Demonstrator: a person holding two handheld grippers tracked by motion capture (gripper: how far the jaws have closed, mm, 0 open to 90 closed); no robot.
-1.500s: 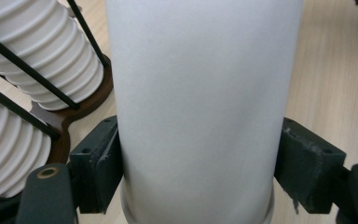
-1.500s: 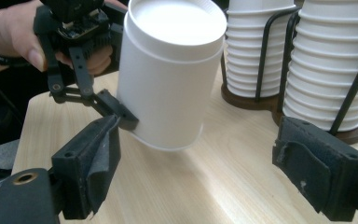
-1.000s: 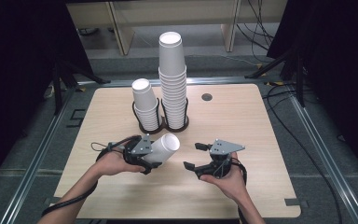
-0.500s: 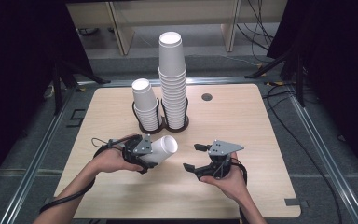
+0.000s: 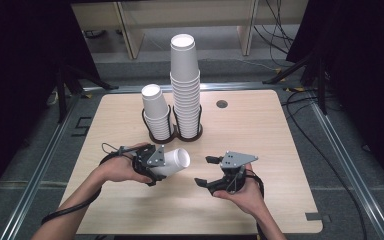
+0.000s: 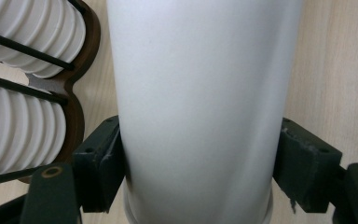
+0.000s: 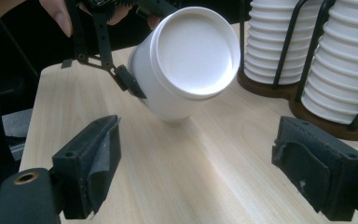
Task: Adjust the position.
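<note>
A white paper cup (image 5: 179, 160) lies on its side just above the table, its closed end turned toward my right gripper. My left gripper (image 5: 162, 162) is shut on it, and the pads (image 6: 98, 168) press both sides of the cup wall (image 6: 196, 102) near the rim. In the right gripper view the cup (image 7: 191, 51) hangs tilted in front of me, one left finger (image 7: 130, 81) against its side. My right gripper (image 5: 203, 170) stands open a short way to the cup's right, and nothing is between the jaws (image 7: 219, 163).
Two stacks of white cups stand in a wire holder on a wooden base at the table's far middle: a short stack (image 5: 156, 112) and a tall stack (image 5: 185, 85). A small dark hole (image 5: 222, 104) is in the tabletop (image 5: 260, 135). Metal rails border the table.
</note>
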